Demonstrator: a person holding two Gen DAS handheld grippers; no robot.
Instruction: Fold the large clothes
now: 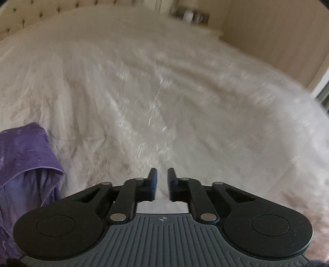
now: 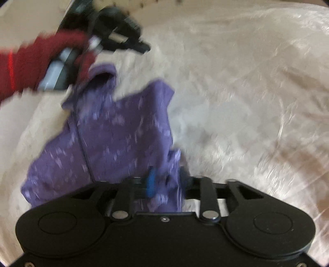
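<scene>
On the bed, cream quilted cover [image 1: 156, 86] fills both views, blurred by motion. Left gripper [image 1: 162, 180]: jaws nearly together, narrow slit btwn the blue pads, nothing in it, only bed cover seen through the gap. Purple garment [image 1: 26, 164] sits at lower-left edge of left wrist view, cut off by frame, well apart from those jaws; a hemmed edge folds over, paler inside showing.

Right wrist view: same garment [image 2: 115, 139], purple w/ pale flecks, bunched and lifted in front of cam, dark seam running down it. Right gripper [image 2: 166, 181]: jaws partly apart, fabric lies btwn them; left blue pad [image 2: 151, 182] visible, right finger mostly hidden behind cloth. Can't tell if pads actually press on fabric, too smeared.

Upper left of right view: left gripper [image 2: 144, 47] seen from outside, black, heavily blurred, held by hand in dark red glove [image 2: 41, 61]; tips hard to make out. Garment's top corner near that hand, touching or not unclear.

Headboard [image 1: 22, 18] tufted, only a strip visible top left. Nightstand clutter [image 1: 191, 16] top centre, too blurry to identify. Beige wall [image 1: 273, 41] at right
</scene>
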